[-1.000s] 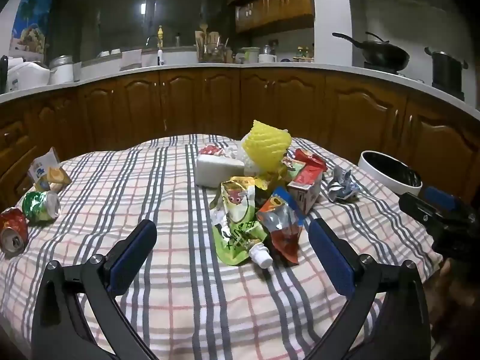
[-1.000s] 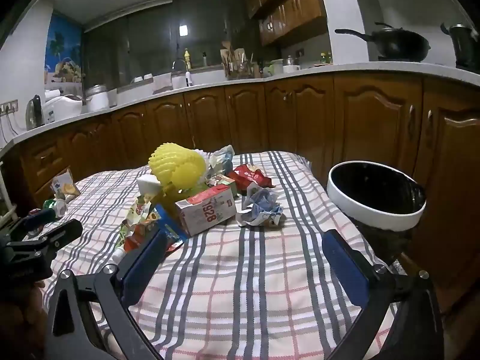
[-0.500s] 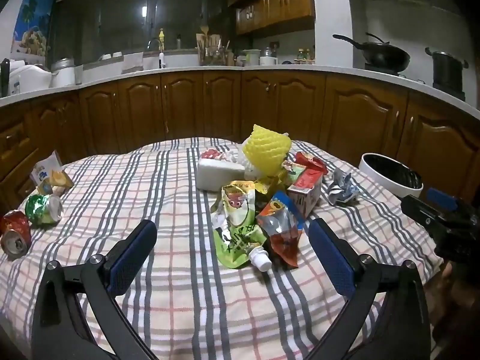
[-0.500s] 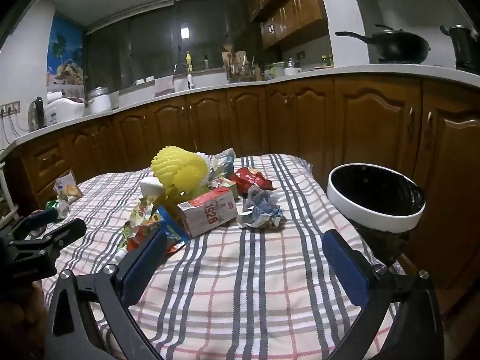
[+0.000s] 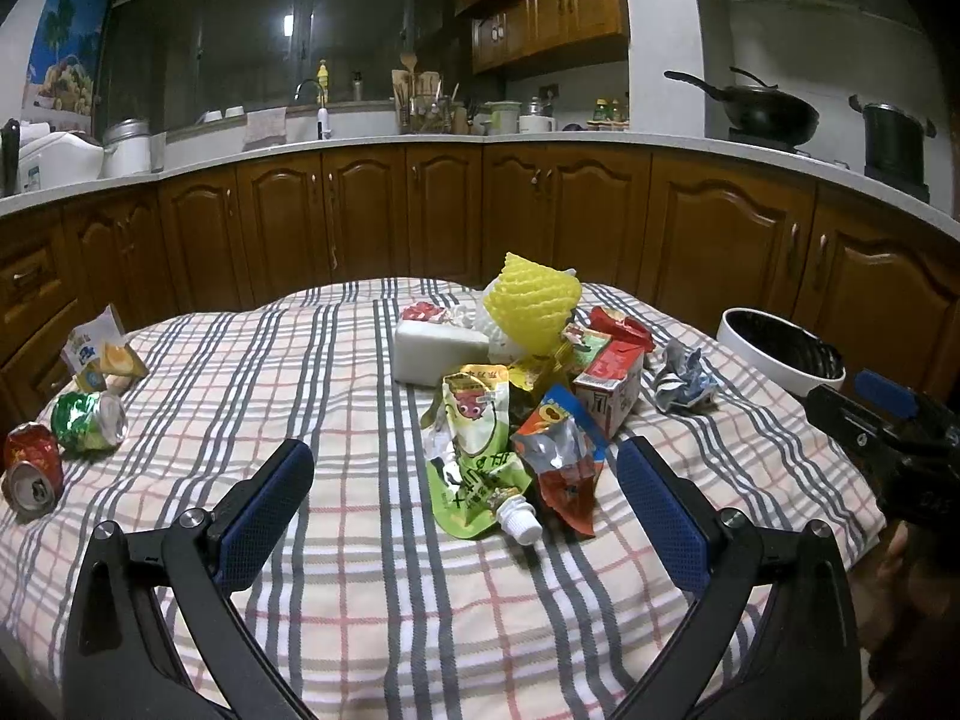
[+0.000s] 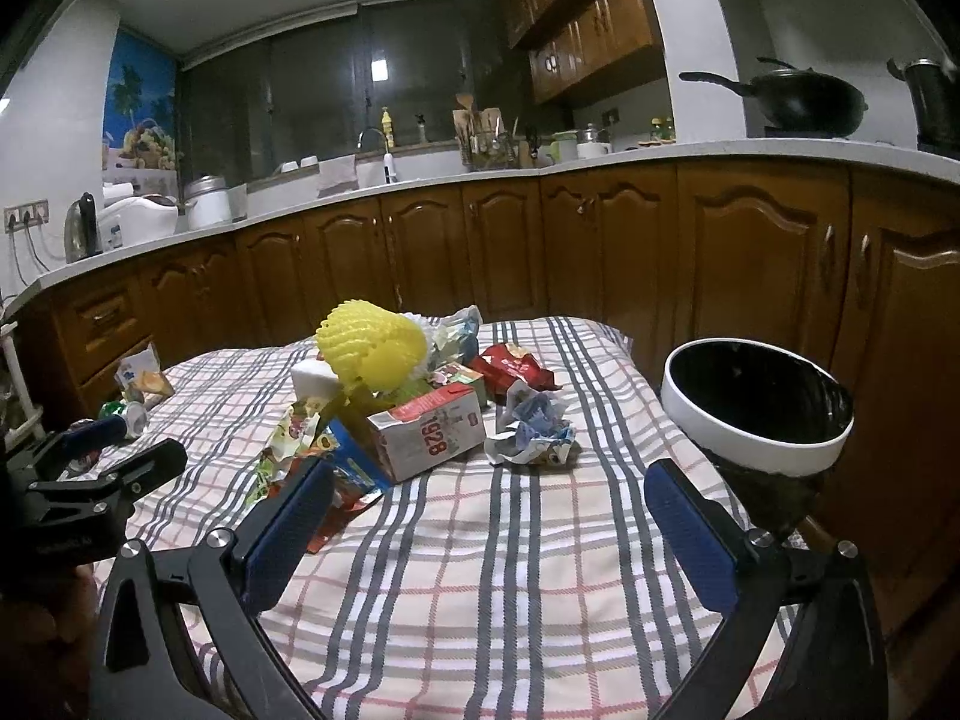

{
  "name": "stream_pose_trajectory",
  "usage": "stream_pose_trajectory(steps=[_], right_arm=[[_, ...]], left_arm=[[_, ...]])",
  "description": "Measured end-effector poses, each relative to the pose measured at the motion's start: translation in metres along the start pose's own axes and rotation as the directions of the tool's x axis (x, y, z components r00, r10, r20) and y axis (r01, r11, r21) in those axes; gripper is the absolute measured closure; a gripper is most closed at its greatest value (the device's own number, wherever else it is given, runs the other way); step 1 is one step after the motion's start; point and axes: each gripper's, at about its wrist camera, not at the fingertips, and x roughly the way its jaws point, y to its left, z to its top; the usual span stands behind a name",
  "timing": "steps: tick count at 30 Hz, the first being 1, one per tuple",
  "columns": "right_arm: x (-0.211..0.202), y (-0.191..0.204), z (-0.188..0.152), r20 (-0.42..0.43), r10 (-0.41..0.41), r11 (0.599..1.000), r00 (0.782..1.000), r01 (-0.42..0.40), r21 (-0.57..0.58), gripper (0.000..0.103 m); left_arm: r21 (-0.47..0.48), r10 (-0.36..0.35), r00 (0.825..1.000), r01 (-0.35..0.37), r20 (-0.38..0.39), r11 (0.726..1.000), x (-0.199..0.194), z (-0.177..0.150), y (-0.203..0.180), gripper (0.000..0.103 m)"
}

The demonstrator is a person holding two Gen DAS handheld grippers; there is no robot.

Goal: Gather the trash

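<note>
Left gripper jaws wide apart, empty, above the plaid-cloth table. Right gripper likewise spread wide, holding nothing. Dead ahead of left: green spouted drink pouch, long axis toward camera, white cap nearest; red foil wrapper touching it. Behind: red-white carton on its side, yellow foam fruit net, white foam block, crumpled paper wad. Far left: crushed green can, crushed red can. White-rimmed black bin beside table's right edge. Wooden kitchen cabinets behind.
</note>
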Motion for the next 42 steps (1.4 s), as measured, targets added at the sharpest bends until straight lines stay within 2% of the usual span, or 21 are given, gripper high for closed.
stream_pose_trajectory(steps=[42], right_arm=[[-0.0043,-0.0036,0.0029,0.009,0.022,0.999,1.000,-0.022,0.027,0.000]], left_arm=[[0.006,-0.010,1.000,0.010,0.000,1.000,0.0016,-0.0002,-0.0056,0.000]])
